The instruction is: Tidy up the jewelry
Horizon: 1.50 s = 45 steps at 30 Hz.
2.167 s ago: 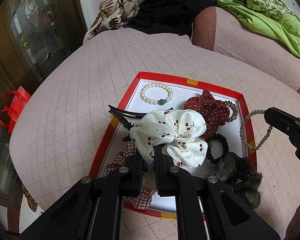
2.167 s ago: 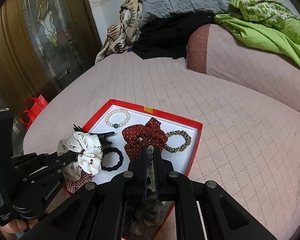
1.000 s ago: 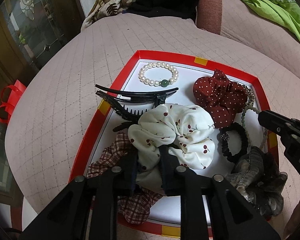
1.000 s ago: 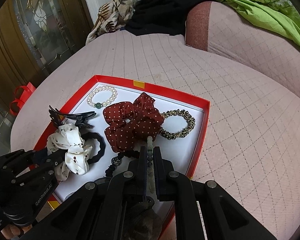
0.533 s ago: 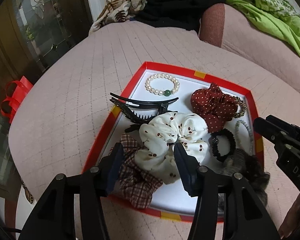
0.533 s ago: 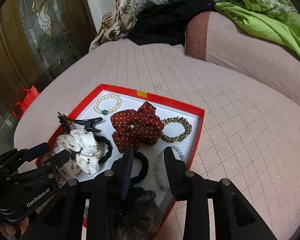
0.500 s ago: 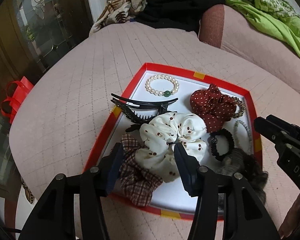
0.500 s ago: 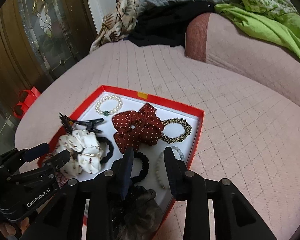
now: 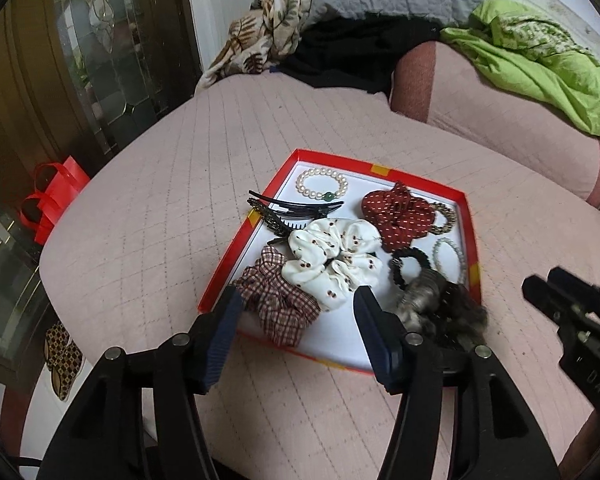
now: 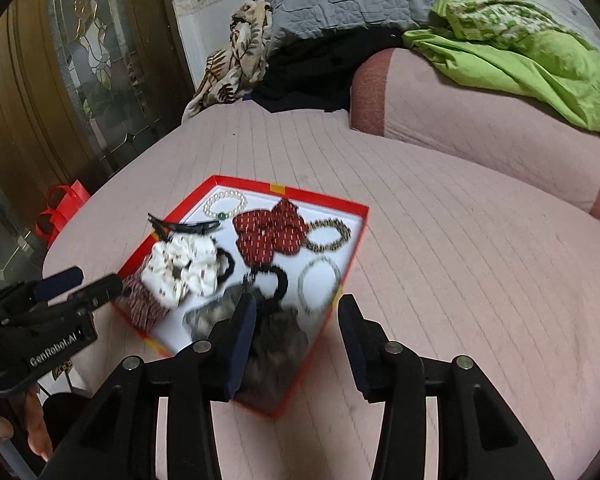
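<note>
left gripper [image 9: 296, 300]: jaws just opening, empty | right gripper [image 10: 296, 310]: same | white scrunchie [image 9: 332, 258]: in red tray [image 9: 470, 236], mid-left | likely soft, light; pinch a fold

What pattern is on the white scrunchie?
Small dark red cherry prints on the white scrunchie; clearest in the left wrist view.

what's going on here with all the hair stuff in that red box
A person with a gripper in each hand is sorting jewelry and hair accessories into a red tray on a quilted pink cushion. The left gripper and right gripper have just been opening, with nothing between their fingers. The white cherry-print scrunchie and pale bead bracelet both lie in the tray.
</note>
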Each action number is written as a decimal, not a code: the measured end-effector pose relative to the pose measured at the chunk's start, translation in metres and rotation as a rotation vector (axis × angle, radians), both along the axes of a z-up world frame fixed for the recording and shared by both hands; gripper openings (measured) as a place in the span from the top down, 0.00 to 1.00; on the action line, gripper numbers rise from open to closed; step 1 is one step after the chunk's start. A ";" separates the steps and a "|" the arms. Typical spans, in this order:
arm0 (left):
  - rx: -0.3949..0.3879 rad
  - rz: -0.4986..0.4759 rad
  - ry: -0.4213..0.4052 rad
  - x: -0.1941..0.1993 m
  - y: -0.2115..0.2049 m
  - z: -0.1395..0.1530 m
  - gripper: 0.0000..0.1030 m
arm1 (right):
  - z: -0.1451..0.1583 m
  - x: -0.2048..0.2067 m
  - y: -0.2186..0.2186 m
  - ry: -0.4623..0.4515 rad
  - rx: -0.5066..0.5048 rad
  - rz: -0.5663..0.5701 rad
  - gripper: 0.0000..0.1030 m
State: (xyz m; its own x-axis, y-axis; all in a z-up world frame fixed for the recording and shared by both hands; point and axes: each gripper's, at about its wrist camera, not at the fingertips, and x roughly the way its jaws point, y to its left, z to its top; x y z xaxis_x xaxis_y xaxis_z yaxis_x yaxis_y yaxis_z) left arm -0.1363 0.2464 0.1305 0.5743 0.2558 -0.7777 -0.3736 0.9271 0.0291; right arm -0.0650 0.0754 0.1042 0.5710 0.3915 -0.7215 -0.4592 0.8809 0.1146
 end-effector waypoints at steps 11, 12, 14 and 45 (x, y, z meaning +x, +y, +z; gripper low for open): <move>0.115 -0.056 -0.221 -0.060 -0.044 0.044 0.15 | 0.013 -0.061 -0.023 -0.062 -0.021 -0.027 0.44; 0.119 -0.063 -0.230 -0.063 -0.048 0.046 0.13 | 0.013 -0.065 -0.025 -0.063 -0.023 -0.034 0.44; 0.122 -0.090 -0.243 -0.071 -0.055 0.050 0.13 | 0.014 -0.072 -0.029 -0.064 -0.027 -0.049 0.43; 0.069 -0.080 -0.349 -0.144 -0.061 0.066 0.02 | 0.027 -0.151 -0.040 -0.119 -0.066 -0.164 0.22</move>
